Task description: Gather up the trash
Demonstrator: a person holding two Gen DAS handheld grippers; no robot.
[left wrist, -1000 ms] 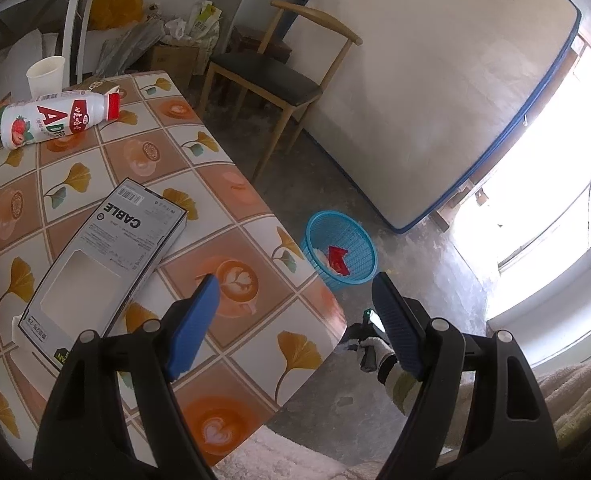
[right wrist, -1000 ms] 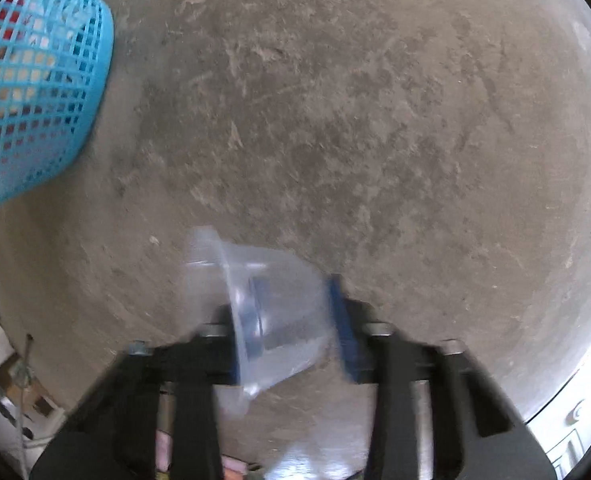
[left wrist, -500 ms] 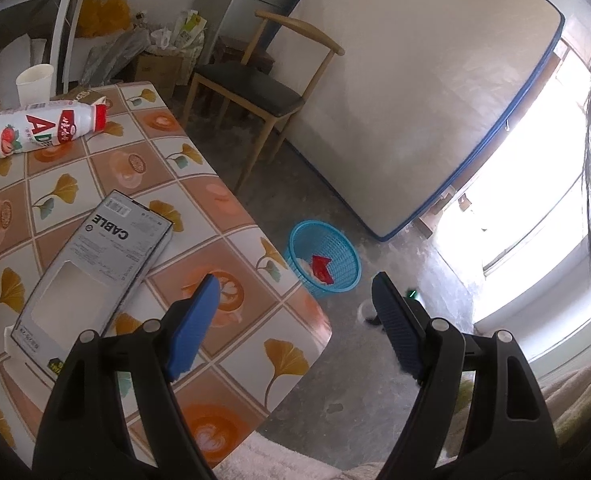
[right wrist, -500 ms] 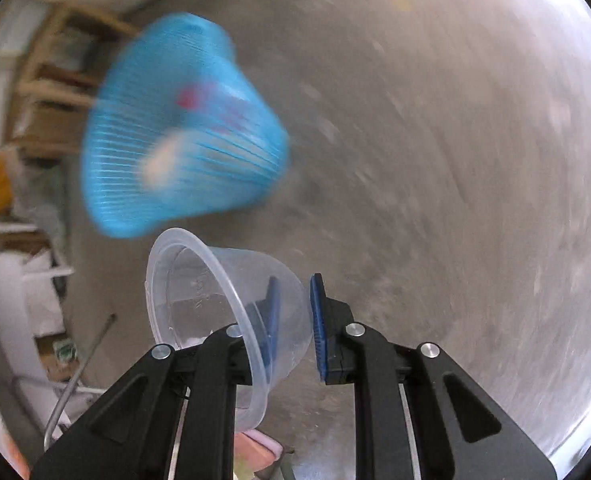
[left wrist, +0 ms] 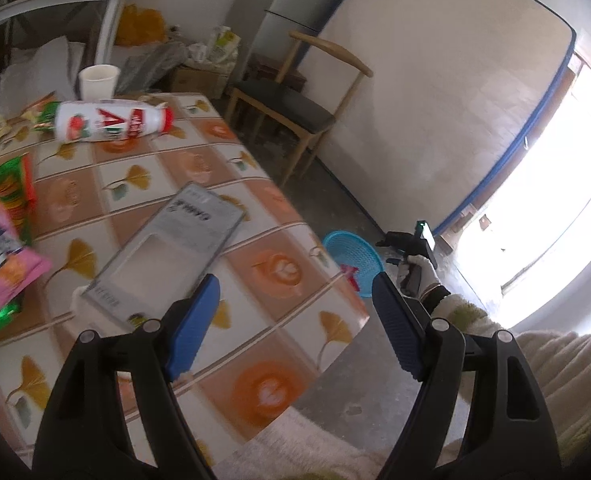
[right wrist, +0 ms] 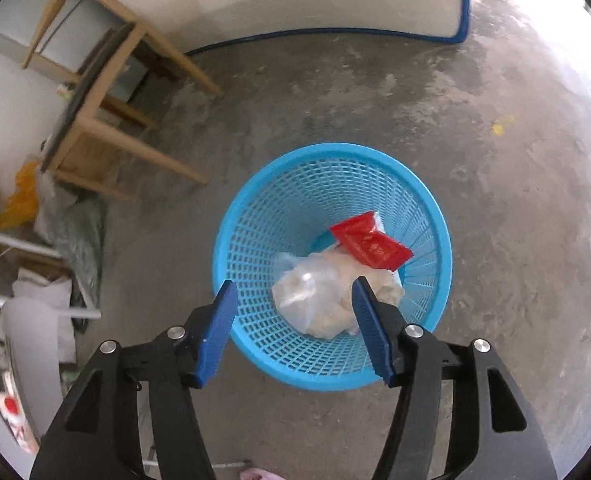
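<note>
While the right gripper (right wrist: 293,328) hangs above the blue basket (right wrist: 255,344), its jaws are opening, nothing between them | clear plastic cup (right wrist: 303,292) lies in basket beside red wrapper (right wrist: 369,246) | left gripper (left wrist: 295,324) spread wide, empty, over table edge (left wrist: 335,320) near grey box (left wrist: 163,256).

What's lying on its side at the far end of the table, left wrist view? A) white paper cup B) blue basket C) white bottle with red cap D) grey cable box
C: the white bottle with red cap lies on its side on the table, while the paper cup behind it stands upright.
</note>
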